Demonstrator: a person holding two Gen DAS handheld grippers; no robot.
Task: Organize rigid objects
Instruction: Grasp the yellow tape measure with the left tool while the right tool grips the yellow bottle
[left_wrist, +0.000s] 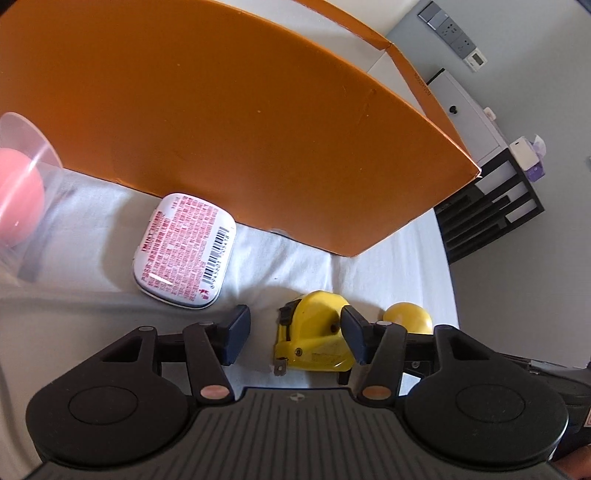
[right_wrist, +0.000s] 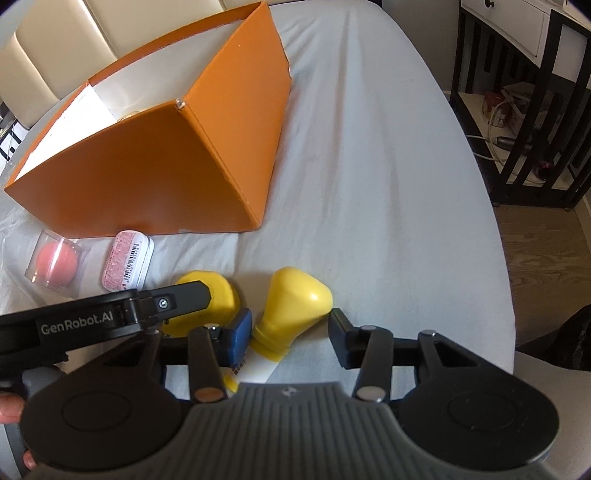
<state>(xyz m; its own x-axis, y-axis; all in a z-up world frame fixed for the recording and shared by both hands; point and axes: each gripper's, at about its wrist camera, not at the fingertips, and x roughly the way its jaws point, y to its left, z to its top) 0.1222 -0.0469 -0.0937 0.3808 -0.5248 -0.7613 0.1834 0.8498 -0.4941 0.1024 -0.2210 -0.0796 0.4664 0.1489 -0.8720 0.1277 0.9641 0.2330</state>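
The left gripper (left_wrist: 295, 332) is seen spread wide around a yellow plastic tape measure (left_wrist: 314, 339) lying on the white tablecloth (left_wrist: 388, 277) — its right pad touches the casing, the left stands apart. The right gripper (right_wrist: 288, 336) is likewise held wide, a white bottle with a yellow cone-shaped cap (right_wrist: 295, 306) lying between its fingers, unclamped. Farther off, a white rectangular mint tin (left_wrist: 184, 251) is found just beside the tall orange cardboard box (left_wrist: 221, 122). A pink ball in a clear plastic case (right_wrist: 55, 264) is set left of the tin.
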